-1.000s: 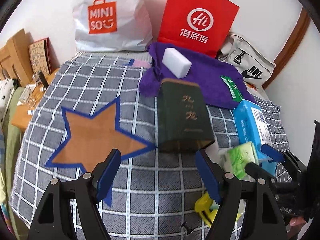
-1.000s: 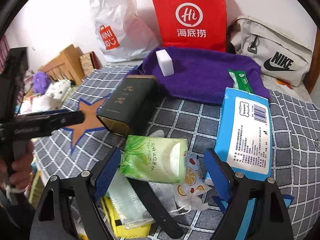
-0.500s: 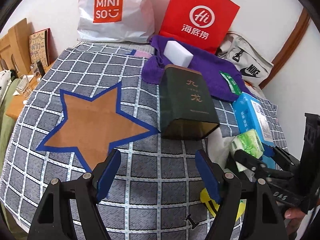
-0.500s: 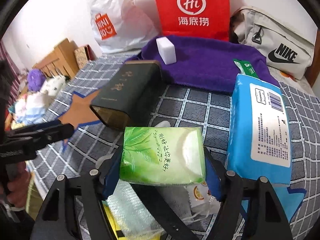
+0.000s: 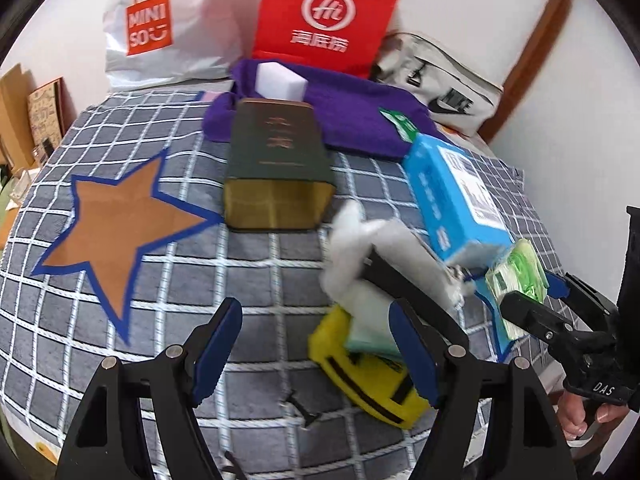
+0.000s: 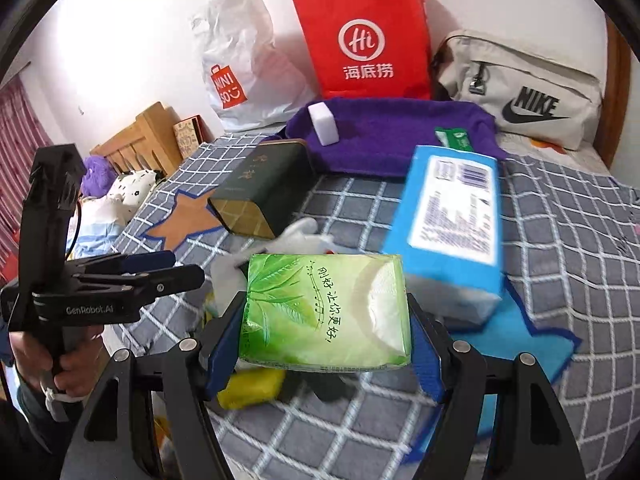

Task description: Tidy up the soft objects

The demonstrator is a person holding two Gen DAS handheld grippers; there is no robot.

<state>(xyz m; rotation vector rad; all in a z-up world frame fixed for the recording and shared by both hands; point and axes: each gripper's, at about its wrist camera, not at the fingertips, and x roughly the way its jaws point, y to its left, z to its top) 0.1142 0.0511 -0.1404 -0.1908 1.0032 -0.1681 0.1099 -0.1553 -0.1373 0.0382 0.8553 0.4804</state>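
Left wrist view. Left gripper over a checked bedcover, jaws apart, nothing between the pads. Brown star with blue edging at left; dark tin lying flat beside its right tip. Purple towel behind the tin, with a white block on it and a green packet at its right edge. White bag, red bag and beige bag against the wall. Blue pack at right; yellow sponge, a black strap and white plastic in front of it. Right gripper at far right, closed on the green tissue pack, seen edge-on.

Right wrist view. Right gripper clamping the green tissue pack by its two short ends, pads pressed on the wrapper, pack raised clear of the bedcover. Yellow sponge below the pack; blue pack on a blue star just right of it; tin and brown star behind, at left. Left gripper at left, side-on, held in a hand.
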